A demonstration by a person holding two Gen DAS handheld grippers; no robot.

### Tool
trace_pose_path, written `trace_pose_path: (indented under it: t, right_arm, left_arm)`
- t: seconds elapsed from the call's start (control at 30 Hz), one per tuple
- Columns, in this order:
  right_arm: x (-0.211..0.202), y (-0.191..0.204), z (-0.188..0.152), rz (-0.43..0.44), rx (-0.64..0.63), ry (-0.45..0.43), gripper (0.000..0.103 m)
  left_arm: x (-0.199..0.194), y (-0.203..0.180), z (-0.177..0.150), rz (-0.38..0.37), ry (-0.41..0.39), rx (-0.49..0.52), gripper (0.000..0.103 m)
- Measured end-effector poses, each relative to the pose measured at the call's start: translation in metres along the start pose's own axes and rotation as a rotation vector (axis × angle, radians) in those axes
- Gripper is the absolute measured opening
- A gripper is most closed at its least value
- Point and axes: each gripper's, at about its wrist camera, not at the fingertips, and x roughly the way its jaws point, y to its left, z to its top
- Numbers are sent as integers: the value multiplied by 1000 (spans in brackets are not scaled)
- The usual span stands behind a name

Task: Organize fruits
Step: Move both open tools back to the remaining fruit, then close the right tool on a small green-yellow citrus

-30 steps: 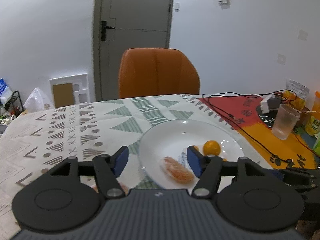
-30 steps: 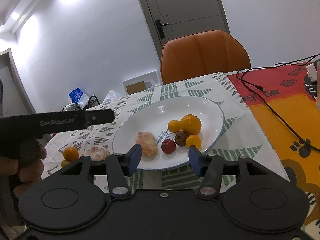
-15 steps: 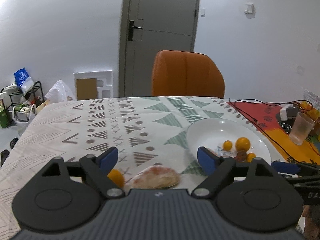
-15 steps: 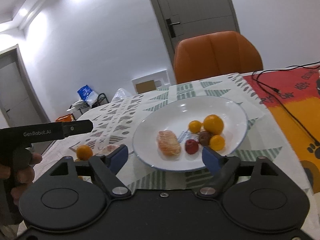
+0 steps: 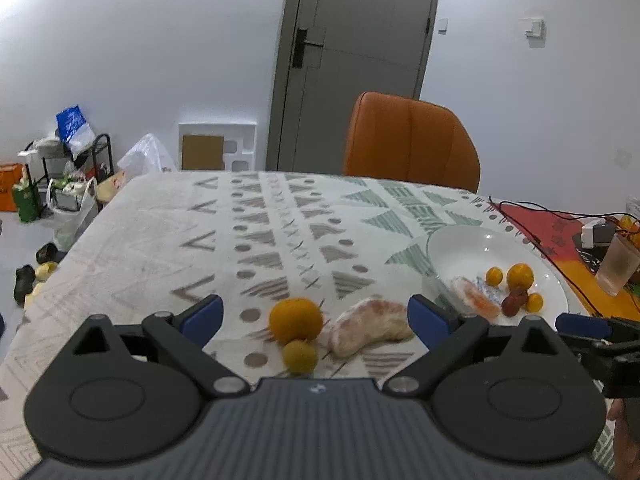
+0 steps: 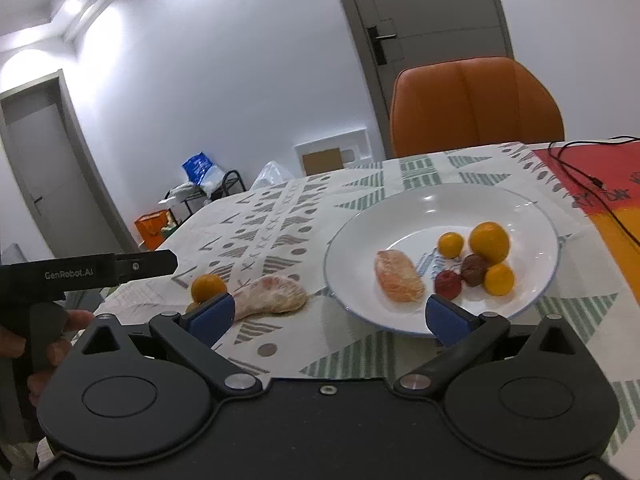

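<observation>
Home dining room, patterned tablecloth [image 5: 280,216], orange chair [image 5: 412,140], door [image 5: 352,60]

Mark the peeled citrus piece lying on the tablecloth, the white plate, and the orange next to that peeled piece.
peeled citrus piece [image 5: 370,326], left wrist view, middle of its pale flesh.
white plate [image 6: 436,204], right wrist view, bare far inner wall.
orange [image 5: 296,320], left wrist view, centre of its skin.

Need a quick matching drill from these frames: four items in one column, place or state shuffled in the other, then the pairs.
Items:
1. plate
2. large peeled segment
3. cup
4. left gripper

Place or state:
A. on the red mat by the cables
B. open, nothing held
C. on the tablecloth beside an orange
D. holds small fruits and a peeled segment

Pairs: 1-D, 2-C, 3-A, 4-B
</observation>
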Motion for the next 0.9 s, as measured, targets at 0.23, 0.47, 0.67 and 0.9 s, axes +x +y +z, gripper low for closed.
trace_pose_path:
  t: [0.23, 0.47, 0.67, 0.9]
  right_arm:
    - [8, 14, -3, 27, -32, 29, 103]
    - [14, 22, -5, 36, -54, 48, 103]
    - [19, 27, -8, 47, -69, 63, 103]
    - [27, 36, -11, 77, -94, 83, 90]
  left_arm:
    - [-2, 10, -16, -8, 28, -16, 98]
    - [-1, 12, -27, -10, 43, -27, 95]
    - [4, 17, -32, -5, 53, -44, 80]
    - [9, 29, -35, -10, 69, -75, 52]
